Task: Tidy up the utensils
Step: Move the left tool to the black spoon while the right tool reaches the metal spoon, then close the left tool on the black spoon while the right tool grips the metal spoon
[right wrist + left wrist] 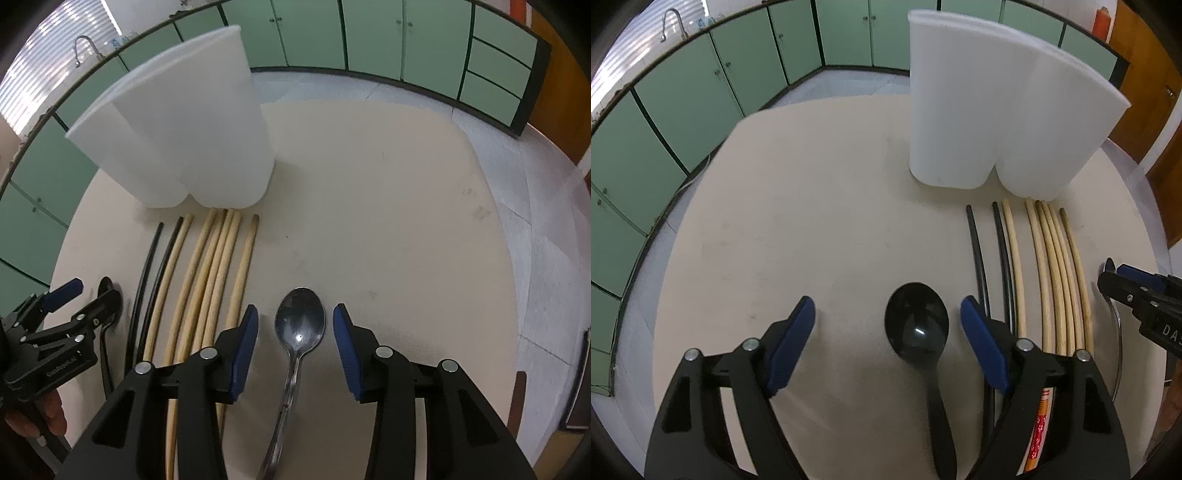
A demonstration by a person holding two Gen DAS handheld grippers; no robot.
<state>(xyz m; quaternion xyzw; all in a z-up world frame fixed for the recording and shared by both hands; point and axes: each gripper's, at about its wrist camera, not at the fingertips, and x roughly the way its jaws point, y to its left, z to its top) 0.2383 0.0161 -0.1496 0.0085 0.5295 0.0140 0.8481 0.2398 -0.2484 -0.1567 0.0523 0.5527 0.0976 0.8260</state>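
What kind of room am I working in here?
Probably a kitchen or canteen: green cabinets line the walls, a faucet stands over a counter, and the table holds chopsticks and spoons.

A kitchen-like room. Green cabinets [683,96] line the walls beneath a counter with a faucet [673,20]. A wooden door [1145,85] stands at the right.

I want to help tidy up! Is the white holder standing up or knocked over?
Standing up. The white holder sits on its flat base on the table, open rim on top. Whether anything is inside, cannot tell.
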